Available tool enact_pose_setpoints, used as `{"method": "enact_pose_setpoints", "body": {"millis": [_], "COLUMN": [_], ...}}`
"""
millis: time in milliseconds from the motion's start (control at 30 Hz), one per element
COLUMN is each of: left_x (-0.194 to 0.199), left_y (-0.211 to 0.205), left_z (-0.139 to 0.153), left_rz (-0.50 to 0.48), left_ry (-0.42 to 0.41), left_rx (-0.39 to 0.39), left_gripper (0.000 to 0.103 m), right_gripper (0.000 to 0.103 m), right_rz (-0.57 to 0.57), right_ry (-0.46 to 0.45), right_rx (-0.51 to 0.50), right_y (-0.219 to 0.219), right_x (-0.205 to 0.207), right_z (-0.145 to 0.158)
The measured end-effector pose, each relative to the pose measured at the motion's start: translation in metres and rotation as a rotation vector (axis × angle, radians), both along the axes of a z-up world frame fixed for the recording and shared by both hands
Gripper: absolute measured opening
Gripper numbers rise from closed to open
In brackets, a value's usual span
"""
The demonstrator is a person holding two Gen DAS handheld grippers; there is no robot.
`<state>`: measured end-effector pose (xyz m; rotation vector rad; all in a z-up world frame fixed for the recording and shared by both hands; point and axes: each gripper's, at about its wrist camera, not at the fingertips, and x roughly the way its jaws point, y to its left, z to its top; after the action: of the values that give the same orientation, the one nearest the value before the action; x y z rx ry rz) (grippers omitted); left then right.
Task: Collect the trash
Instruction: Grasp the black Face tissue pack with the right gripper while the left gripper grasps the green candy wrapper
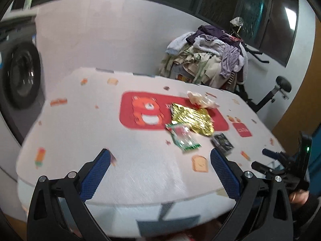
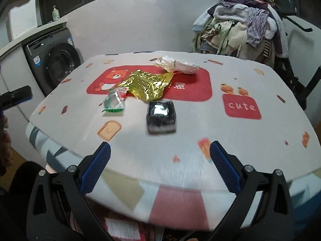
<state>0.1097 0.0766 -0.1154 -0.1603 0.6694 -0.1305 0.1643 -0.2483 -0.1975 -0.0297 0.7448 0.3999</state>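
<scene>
Several pieces of trash lie on a white printed tablecloth. A crumpled gold foil wrapper sits on the red bear patch, also seen as the gold wrapper. Beside it lies a green and clear packet. A black shiny packet rests closer to me. A clear crumpled plastic bag is at the far side. My right gripper hangs open just short of the black packet. My left gripper is open and empty over the near table edge.
A washing machine stands left of the table. A chair piled with clothes is behind the table at the right. The right gripper's body shows at the left wrist view's right edge. Something red lies under the table.
</scene>
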Motion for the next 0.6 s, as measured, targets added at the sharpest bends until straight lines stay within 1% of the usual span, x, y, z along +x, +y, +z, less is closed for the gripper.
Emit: {"method": "enact_pose_setpoints", "body": {"millis": [100,200,267,333,367,433,500,533,567,600], "left_x": [0.009,0.014,0.016,0.022,0.025,0.035,0.041,0.046,0.049,0.054], "left_y": [-0.004,-0.007,-0.010,-0.014,-0.015,-0.014,-0.014,-0.014,-0.014,-0.016], "left_z": [0.002,0.006,0.008,0.005,0.003,-0.003,-0.009,-0.013,-0.017,-0.022], "left_rz": [-0.015,-0.017,-0.033,-0.043,-0.048,-0.076,-0.085,-0.093,-0.107,-0.121], "left_ry": [-0.019,-0.071,-0.104,-0.098,-0.088,-0.044,-0.010,0.017,0.040,0.066], "left_rx": [0.044,0.104,0.139,0.170,0.167,0.122,0.086,0.060,0.037,0.023], "left_gripper": [0.097,0.097,0.097,0.097,0.097,0.097,0.097,0.097,0.097,0.097], "right_gripper": [0.097,0.097,0.097,0.097,0.097,0.097,0.096,0.094,0.084,0.078], "right_rz": [0.002,0.026,-0.005,-0.018,-0.024,-0.030,-0.028,-0.024,-0.017,-0.002], "right_ry": [0.016,0.099,0.076,0.091,0.107,0.141,0.158,0.166,0.172,0.181], "right_rx": [-0.029,-0.032,-0.066,-0.066,-0.058,-0.038,-0.039,-0.052,-0.063,-0.069], "right_y": [0.012,0.023,0.029,0.032,0.032,0.033,0.036,0.038,0.040,0.042], "right_x": [0.028,0.057,0.068,0.080,0.086,0.099,0.107,0.111,0.113,0.114], "right_z": [-0.010,-0.022,-0.024,-0.028,-0.030,-0.035,-0.038,-0.039,-0.041,-0.042]}}
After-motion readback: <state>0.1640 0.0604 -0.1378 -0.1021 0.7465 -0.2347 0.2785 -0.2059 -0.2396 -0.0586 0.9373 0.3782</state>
